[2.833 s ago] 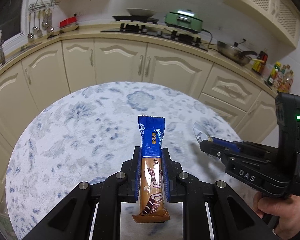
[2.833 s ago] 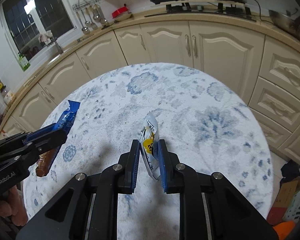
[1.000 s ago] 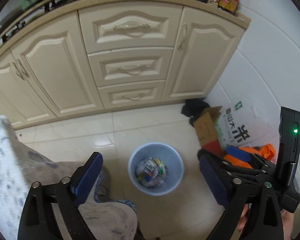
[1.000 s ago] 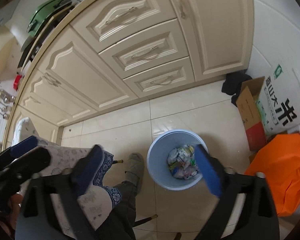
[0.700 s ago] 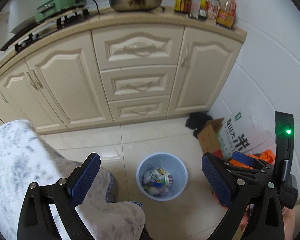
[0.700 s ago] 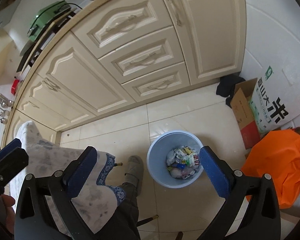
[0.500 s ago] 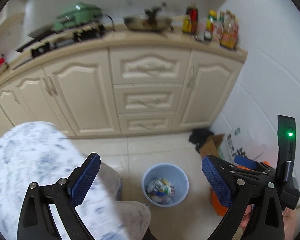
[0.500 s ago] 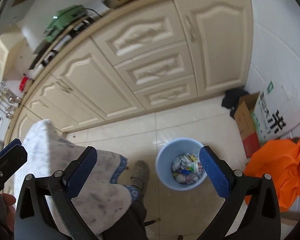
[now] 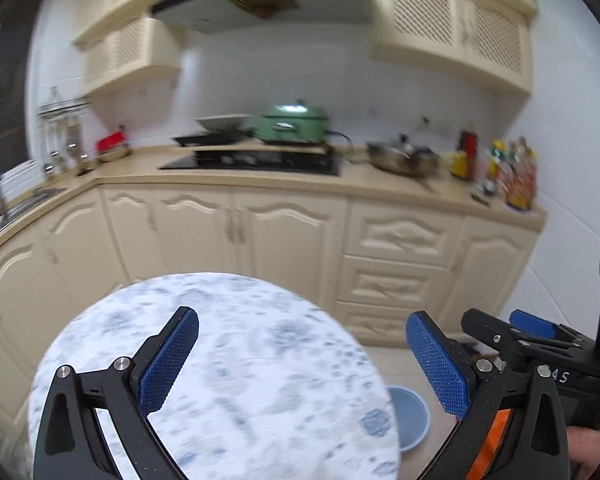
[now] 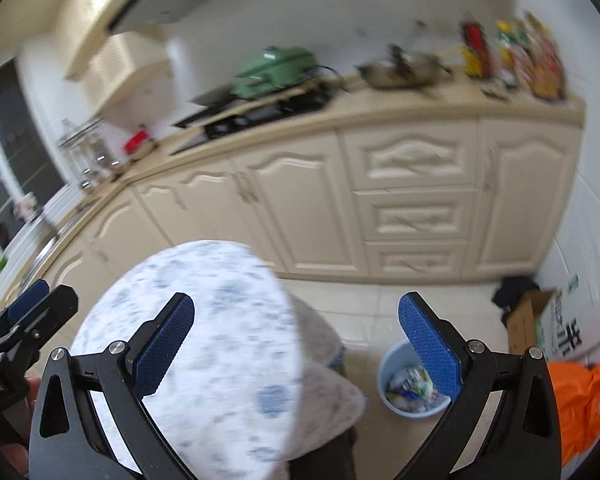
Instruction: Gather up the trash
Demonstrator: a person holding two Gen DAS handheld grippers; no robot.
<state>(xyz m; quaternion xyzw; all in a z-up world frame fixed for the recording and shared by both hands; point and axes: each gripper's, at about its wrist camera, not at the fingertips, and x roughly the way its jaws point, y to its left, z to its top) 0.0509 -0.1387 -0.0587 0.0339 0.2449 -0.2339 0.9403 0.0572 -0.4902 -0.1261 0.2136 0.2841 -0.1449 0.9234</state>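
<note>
now both tools are spread wide with nothing between their blue pads: the left gripper (image 9: 302, 354), its jaws opening, hangs over the round floral tablecloth (image 9: 228, 392), and the right gripper (image 10: 296, 342) straddles the cloth's edge and the tiled floor. below and just inside the right gripper's right finger stands the pale blue bin (image 10: 400, 384), wrappers (image 10: 406, 385) heaped inside it; from the left gripper only the bin's rim peeks out past the table edge.

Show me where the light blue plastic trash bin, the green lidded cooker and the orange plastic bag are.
light blue plastic trash bin (image 10: 384, 376): right wrist view, left wall.
green lidded cooker (image 9: 294, 122): left wrist view, lid.
orange plastic bag (image 10: 580, 400): right wrist view, crumpled middle.
</note>
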